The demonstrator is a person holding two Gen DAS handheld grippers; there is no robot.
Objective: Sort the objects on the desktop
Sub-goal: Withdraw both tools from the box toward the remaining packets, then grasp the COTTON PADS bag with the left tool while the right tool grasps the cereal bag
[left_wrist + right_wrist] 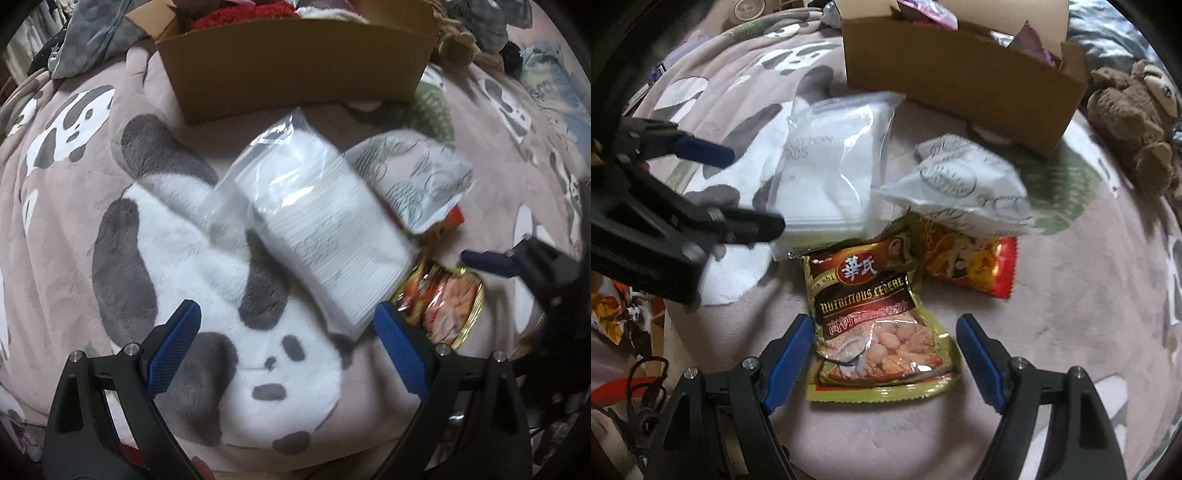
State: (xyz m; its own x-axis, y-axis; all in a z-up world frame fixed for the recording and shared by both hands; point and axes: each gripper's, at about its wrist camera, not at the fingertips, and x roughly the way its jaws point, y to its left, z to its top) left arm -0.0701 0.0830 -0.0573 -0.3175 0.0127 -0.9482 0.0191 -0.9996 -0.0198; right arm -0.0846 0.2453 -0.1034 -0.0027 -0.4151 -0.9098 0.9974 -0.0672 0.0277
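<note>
Both grippers were wide open, nothing held: right gripper (882,354) straddled the cereal pouch (875,317), prob lined up to grab; left gripper (288,343) faced the cotton pad pack (317,221) near the cardboard box (295,62).

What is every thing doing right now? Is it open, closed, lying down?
Box: open on top, stuff inside.
Cotton pads bag: sealed, lying flat.
Cereal packet: sealed, flat, crinkled, between the right gripper's fingers.
Red packet: flat, partly under the white pouch.
White pouch: lying on the red packet.
Left gripper: open, empty.
Right gripper: open, not gripping.
</note>
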